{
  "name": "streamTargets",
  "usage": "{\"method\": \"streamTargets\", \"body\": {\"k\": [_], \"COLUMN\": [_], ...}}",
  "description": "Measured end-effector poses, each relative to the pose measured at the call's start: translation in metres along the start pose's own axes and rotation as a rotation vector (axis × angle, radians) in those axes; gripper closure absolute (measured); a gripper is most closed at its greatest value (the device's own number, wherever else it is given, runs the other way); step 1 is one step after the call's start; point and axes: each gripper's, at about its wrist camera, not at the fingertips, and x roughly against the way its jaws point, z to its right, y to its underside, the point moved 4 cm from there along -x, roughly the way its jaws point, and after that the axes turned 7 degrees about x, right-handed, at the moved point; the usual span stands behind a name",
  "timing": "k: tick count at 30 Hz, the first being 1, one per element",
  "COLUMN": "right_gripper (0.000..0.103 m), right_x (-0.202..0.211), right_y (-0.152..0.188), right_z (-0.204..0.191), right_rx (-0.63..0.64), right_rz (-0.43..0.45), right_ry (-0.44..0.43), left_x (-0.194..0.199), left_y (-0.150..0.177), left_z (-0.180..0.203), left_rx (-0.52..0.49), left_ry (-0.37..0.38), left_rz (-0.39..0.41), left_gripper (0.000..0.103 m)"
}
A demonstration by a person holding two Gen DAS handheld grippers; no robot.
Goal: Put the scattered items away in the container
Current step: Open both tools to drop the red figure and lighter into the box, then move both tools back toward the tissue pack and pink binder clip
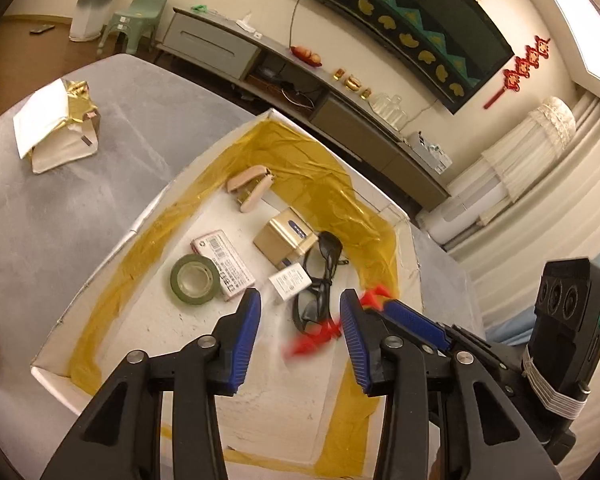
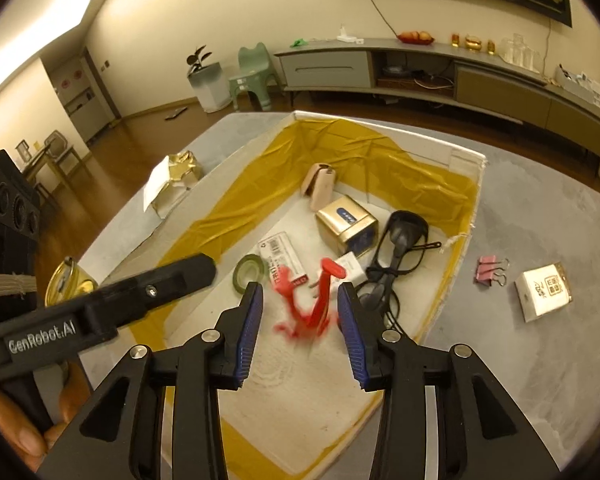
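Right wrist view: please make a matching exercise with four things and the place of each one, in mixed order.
Things:
1. pink binder clip
2. roll of green tape
3. black glasses
4. red object

Places:
A. inside the box, near its right wall
B. blurred, between the open right claw's fingers
C. outside the box, on the grey table
D. inside the box, left of the barcode pack

Pairs: 1-C, 2-D, 3-A, 4-B

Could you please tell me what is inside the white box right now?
Inside the box: stapler, gold tin, tape roll, a labelled pack, small white pack, glasses and a blurred red item. The yellow lining covers part of the floor.
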Motion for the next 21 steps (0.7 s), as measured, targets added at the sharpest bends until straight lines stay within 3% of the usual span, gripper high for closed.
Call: {"method": "streamTargets", "body": {"k": [5, 10, 18, 21], "right_gripper": [0.061, 0.061, 0.061, 0.061], "right_x": [0.019, 0.04, 0.074, 0.067], "right_y": [0.004, 0.016, 0.061, 0.069], "right_z": [0.004, 0.015, 0.032, 0.045], "right_rx": [0.02, 0.026, 0.016, -0.015], "right_rz": [0.049, 0.084, 0.17, 0.138], "right_ry": [0.002, -0.012, -0.067, -0.093], "left_x": [0.007, 0.0, -0.002, -0.001], "left_y": [-0.004, -0.003, 0.002, 0.004], "left_z": [0.002, 0.004, 0.014, 0.017], "left_rx": [-0.044, -0.05, -0.077, -0.075], "left_ry": [-0.047, -0.044, -0.044, -0.044], "left_rz": [0.058, 0.039, 0.057, 0.068], "left_gripper": [0.06, 0.06, 0.06, 0.06]}}
